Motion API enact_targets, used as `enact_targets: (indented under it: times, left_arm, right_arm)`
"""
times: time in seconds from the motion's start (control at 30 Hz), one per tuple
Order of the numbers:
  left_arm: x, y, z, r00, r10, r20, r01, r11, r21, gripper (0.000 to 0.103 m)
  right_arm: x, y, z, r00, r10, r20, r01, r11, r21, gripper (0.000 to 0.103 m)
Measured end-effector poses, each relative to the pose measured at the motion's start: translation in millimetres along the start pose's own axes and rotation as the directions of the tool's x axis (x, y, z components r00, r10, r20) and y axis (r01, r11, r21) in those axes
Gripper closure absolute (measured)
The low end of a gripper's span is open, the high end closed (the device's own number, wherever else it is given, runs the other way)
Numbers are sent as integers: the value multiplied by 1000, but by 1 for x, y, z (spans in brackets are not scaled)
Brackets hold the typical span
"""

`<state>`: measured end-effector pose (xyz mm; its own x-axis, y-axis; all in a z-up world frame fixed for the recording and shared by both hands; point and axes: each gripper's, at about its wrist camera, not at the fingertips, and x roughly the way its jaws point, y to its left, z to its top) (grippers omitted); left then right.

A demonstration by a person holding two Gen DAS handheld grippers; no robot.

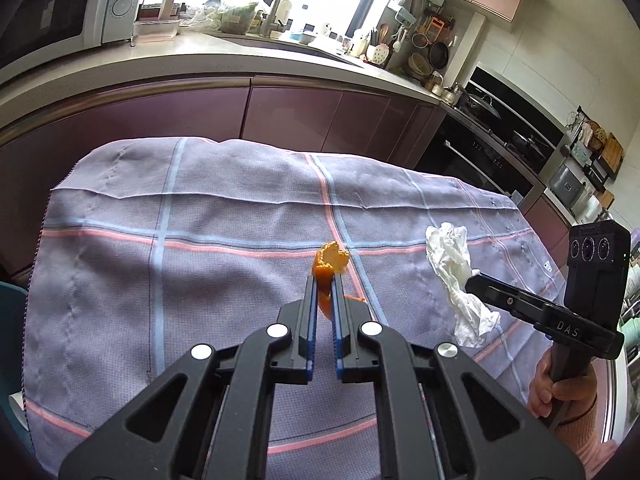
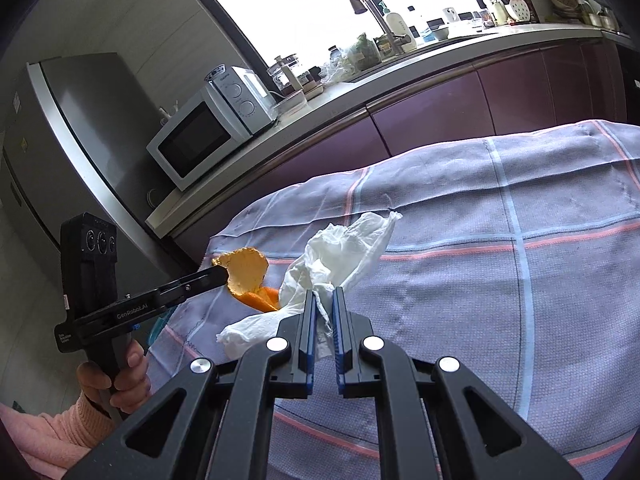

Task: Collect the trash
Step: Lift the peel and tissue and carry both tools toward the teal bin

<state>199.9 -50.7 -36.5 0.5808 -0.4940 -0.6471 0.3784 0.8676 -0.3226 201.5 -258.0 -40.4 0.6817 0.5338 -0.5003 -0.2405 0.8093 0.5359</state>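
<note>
The left gripper [image 1: 324, 280] pinches an orange peel [image 1: 330, 264] between its blue pads [image 1: 310, 320], jaws nearly together; the peel sticks up past the fingertips, above the cloth [image 1: 200, 260]. From the right wrist view the same peel [image 2: 246, 270] shows its pale inner side at the tip of the left gripper [image 2: 218, 274], with an orange strip hanging below it.

The right gripper [image 2: 323, 294] is clamped on a crumpled white tissue [image 2: 344, 252], which fans out beyond the fingertips and trails down to the left over the cloth [image 2: 520, 280]. In the left wrist view the tissue [image 1: 456, 276] hangs from the right gripper [image 1: 472, 282], its lower end near or on the cloth; I cannot tell which.

Peel and tissue sit just beside each other, almost touching in the right wrist view.

The checked cloth, lilac with pink and blue lines, covers the table. Behind it run purple cabinets [image 1: 320, 116] under a counter [image 1: 200, 60] holding a microwave [image 2: 200, 136], a tap [image 2: 384, 20], bottles and jars. A fridge [image 2: 72, 128] stands at the left of the right wrist view; an oven [image 1: 492, 152] stands at the right of the left wrist view.
</note>
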Motion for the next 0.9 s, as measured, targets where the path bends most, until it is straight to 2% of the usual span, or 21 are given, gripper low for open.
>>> enact_targets:
  times: [0.43,0.9]
  left_arm:
    - [-60,15,-16,996,51,74,-52,999,7,98]
    - [-99,31,-26,990,76,117,-75,997,-16,99]
  right_arm:
    - [12,41,-8,998,65,-24,-66,996,-53,96]
    - [17,69,-15,995,93,-45,-97,991,-93,96]
